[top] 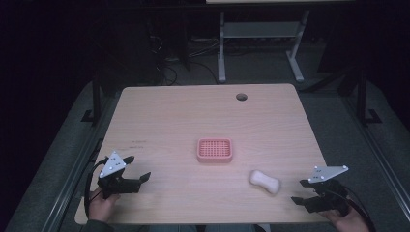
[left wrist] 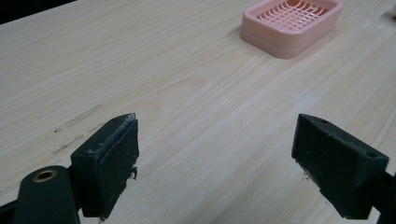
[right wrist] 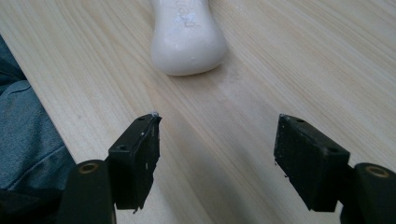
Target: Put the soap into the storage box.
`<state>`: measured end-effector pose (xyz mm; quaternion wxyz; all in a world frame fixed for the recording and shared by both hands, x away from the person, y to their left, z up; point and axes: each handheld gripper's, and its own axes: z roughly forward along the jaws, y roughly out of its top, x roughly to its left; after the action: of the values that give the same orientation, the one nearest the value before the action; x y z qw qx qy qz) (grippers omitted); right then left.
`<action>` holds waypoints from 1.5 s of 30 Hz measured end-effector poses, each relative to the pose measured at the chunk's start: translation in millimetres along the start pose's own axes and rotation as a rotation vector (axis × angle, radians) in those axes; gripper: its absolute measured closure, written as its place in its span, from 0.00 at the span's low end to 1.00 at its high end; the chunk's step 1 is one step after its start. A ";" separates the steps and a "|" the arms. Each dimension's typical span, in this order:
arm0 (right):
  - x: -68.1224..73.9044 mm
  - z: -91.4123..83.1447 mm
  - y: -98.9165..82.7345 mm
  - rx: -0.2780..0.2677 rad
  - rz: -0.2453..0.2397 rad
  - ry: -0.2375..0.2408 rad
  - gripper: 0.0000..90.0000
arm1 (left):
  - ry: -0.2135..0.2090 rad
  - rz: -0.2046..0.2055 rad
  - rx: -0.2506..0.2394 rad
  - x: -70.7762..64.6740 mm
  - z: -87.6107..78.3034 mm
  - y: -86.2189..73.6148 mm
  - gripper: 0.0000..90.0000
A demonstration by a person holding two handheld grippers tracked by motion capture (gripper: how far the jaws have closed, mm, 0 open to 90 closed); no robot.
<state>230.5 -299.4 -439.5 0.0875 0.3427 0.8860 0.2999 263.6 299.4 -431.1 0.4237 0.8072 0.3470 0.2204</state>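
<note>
- The soap bar (top: 264, 181) lies flat on the bench (top: 169, 121), near the front edge on the right side. It lies apart from the pink soap dish (top: 214, 150), which stands near the middle of the bench.
- The right tool (top: 305, 192) rests low at the front right corner. Its jaws stand wide apart with nothing between them, and in the right gripper view they look straight at the soap bar (right wrist: 187, 35), which is near but not touched.
- The left tool (top: 137, 169) rests at the front left. Its jaws are also wide apart and empty, and they point toward the soap dish (left wrist: 291, 24) from well apart.
- I judge the soap bar to be stiff, quite light and not fragile, but its smooth white skin looks a little glossy, so it may slip out of the pads when they squeeze.
- The bar is narrower in the middle and rounder at both ends. I think the waist is the best place to take hold, across the short side, because there the pads cannot slide off so easily.
- The soap dish seems to be light plastic with a grid top; it may shift if the bar is pushed against it.
- In the right gripper view the far end of the soap bar is cut off by the top edge, and the faint marks on its surface are too blurred to read.
- The room behind the bench is dark; only a frame with legs and some cables on the floor can be made out.
</note>
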 end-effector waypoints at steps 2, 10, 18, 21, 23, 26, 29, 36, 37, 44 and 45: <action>0.5 0.7 0.5 0.001 -0.005 0.000 0.34 | 0.000 -0.005 -0.002 -0.8 0.0 -0.2 0.16; 2.3 1.5 3.3 -0.001 -0.011 0.007 0.34 | -0.001 0.002 0.000 -0.3 0.1 0.2 0.16; 7.5 -0.6 12.5 0.014 -0.043 -0.005 0.34 | -0.009 -0.001 0.004 -3.0 2.1 0.9 0.16; 9.3 -1.3 18.4 0.025 -0.054 -0.008 0.34 | -0.011 -0.002 0.001 -3.4 2.1 1.0 0.16; 9.5 -0.7 22.2 0.031 -0.062 -0.004 0.34 | -0.010 0.000 0.004 -3.0 2.1 0.9 0.16; 11.4 1.0 27.5 0.041 -0.071 0.000 0.34 | -0.009 0.001 0.001 -2.4 2.2 0.9 0.16; 14.0 2.6 32.6 0.056 -0.087 0.004 0.35 | -0.011 -0.002 0.003 -3.2 2.3 1.0 0.16; 16.8 4.4 42.0 0.072 -0.112 0.009 0.35 | -0.013 0.009 0.003 -2.8 2.8 1.3 0.16; 17.2 4.2 43.4 0.078 -0.112 0.011 0.35 | -0.013 0.009 0.002 -2.8 3.1 1.3 0.16; 19.8 7.5 52.2 0.094 -0.131 0.020 0.35 | -0.015 0.014 0.000 -3.0 4.0 1.1 0.16; 20.4 8.4 53.8 0.100 -0.131 0.022 0.35 | -0.014 0.015 0.000 -2.9 3.9 1.2 0.16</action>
<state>248.1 -250.5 -413.4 0.0798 0.2845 0.9213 0.2526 264.6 294.7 -432.4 0.4246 0.8113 0.3378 0.2178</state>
